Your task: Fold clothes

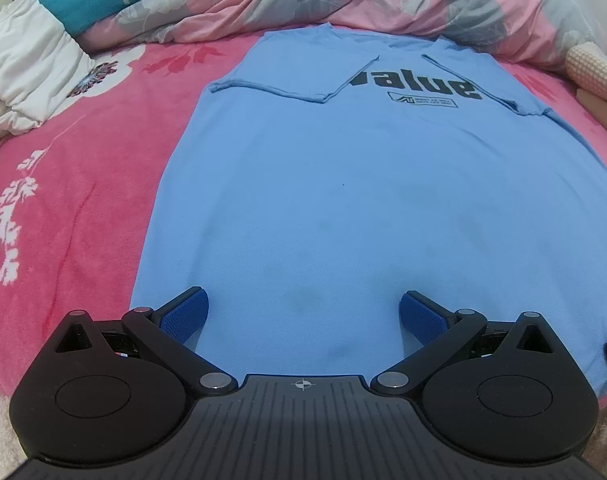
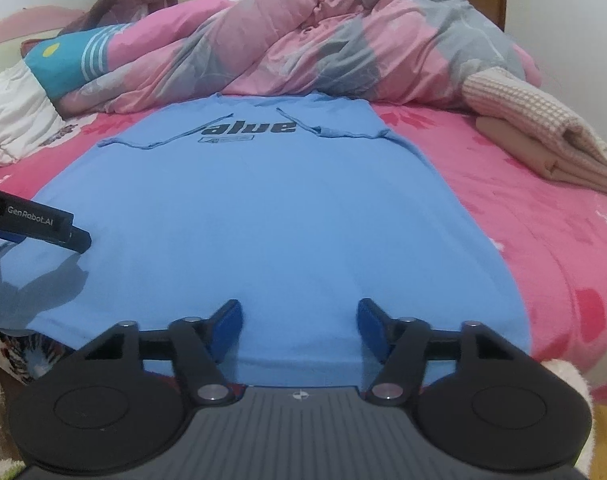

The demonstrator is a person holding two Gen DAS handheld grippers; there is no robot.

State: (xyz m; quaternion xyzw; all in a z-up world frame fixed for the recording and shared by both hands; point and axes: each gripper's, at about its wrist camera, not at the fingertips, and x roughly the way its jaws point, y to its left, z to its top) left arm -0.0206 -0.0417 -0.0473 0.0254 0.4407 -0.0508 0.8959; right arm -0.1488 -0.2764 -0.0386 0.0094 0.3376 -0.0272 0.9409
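A light blue T-shirt point(image 1: 343, 184) with black "value" print lies flat on the pink bed, both sleeves folded in over the chest. It also shows in the right wrist view point(image 2: 263, 208). My left gripper point(image 1: 303, 316) is open and empty, hovering over the shirt's bottom hem on its left part. My right gripper point(image 2: 299, 328) is open and empty over the hem's right part. The left gripper's finger point(image 2: 59, 232) shows at the left edge of the right wrist view, just above the shirt.
A crumpled pink and grey duvet point(image 2: 323, 40) lies behind the shirt. A white and teal pillow point(image 1: 35, 52) lies at the back left. Folded beige waffle cloth point(image 2: 543, 132) sits at the right. The pink floral bedsheet point(image 1: 83, 184) surrounds the shirt.
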